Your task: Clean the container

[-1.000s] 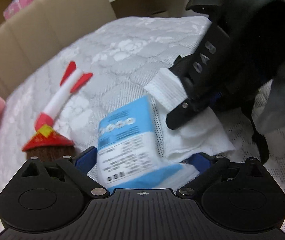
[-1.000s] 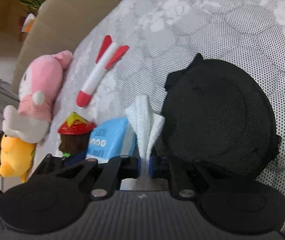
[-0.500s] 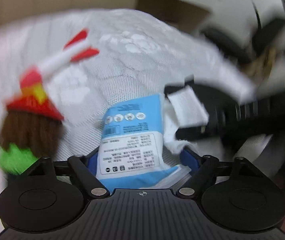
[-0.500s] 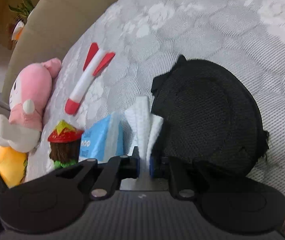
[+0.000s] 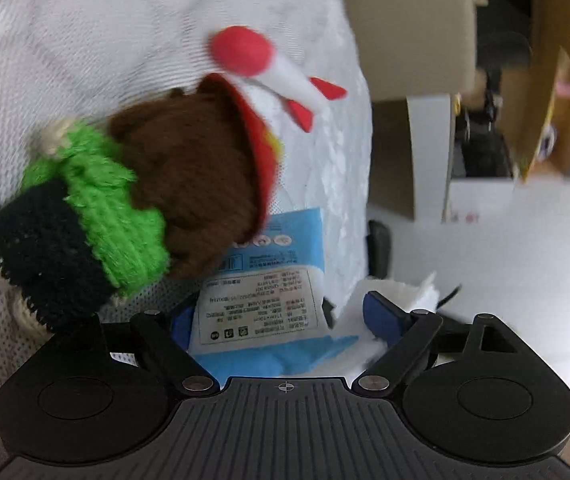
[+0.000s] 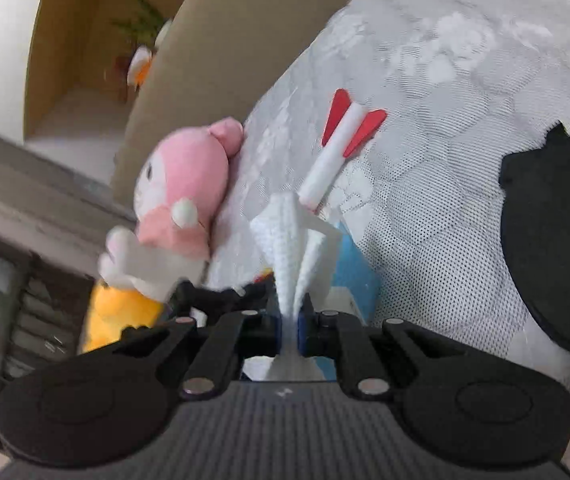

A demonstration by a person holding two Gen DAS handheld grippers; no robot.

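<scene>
Left gripper point(image 5: 281, 314) spread wide around blue-and-white wipes pack point(image 5: 263, 300), blue pads either side of pack; contact with pack sides unclear, slightly motion-blurred. Printed label of pack facing the left wrist camera. Loose white tissue point(image 5: 401, 292) bunched just beside pack's right edge, behind the right-hand pad. Knitted doll point(image 5: 133, 208) (brown hair, green and black body, red hat) touching or overlapping pack's upper left corner, very close to lens, blurred. Red-and-white foam rocket point(image 5: 273, 72) beyond pack, past the doll, lying on white quilted bedspread point(image 5: 85, 40). Beige cardboard and brown boxes off to the right of pack, past the bed edge.

Right gripper point(image 6: 290, 326) pressed together, pinching a folded white wipe point(image 6: 297, 248) standing upright between the pads. Pack point(image 6: 355, 276) directly behind the wipe in the right wrist view, mostly hidden. Black round mesh container point(image 6: 557, 240) well to the right of pack, lying flat on bedspread point(image 6: 445, 80), apart from wipe. Foam rocket point(image 6: 341, 152) just beyond pack, fins pointing away. Pink plush point(image 6: 181, 192) left of pack, against beige headboard point(image 6: 213, 40); yellow plush point(image 6: 121, 316) below the pink one. Part of the left gripper, black, visible left of the wipe, near pack.
</scene>
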